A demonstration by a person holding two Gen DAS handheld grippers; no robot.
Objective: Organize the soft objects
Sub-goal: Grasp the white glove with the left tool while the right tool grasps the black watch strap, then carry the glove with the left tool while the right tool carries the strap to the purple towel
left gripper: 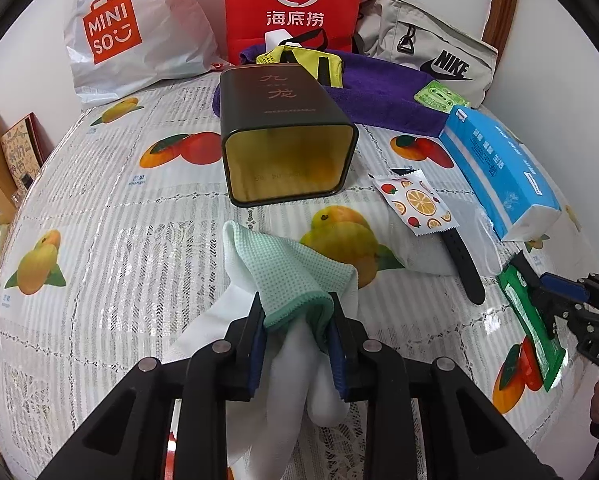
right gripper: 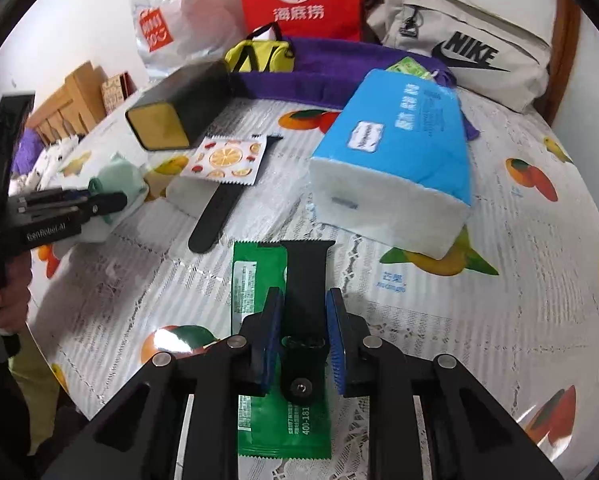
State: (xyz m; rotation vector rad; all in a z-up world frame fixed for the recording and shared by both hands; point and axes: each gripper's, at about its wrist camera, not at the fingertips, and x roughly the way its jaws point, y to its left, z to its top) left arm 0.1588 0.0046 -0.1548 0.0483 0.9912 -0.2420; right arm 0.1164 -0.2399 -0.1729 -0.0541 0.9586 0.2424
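Mint-green cloth [left gripper: 295, 276] sits pinched in the left claw [left gripper: 297, 336]; carry it bunched into the tin [left gripper: 287, 136] just beyond. Right claw [right gripper: 304, 334] nips a black strap [right gripper: 305, 280].

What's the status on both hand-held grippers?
Left hand-held gripper shut on mint cloth. Right hand-held gripper shut on black strap, over green packet. Open tin ahead.
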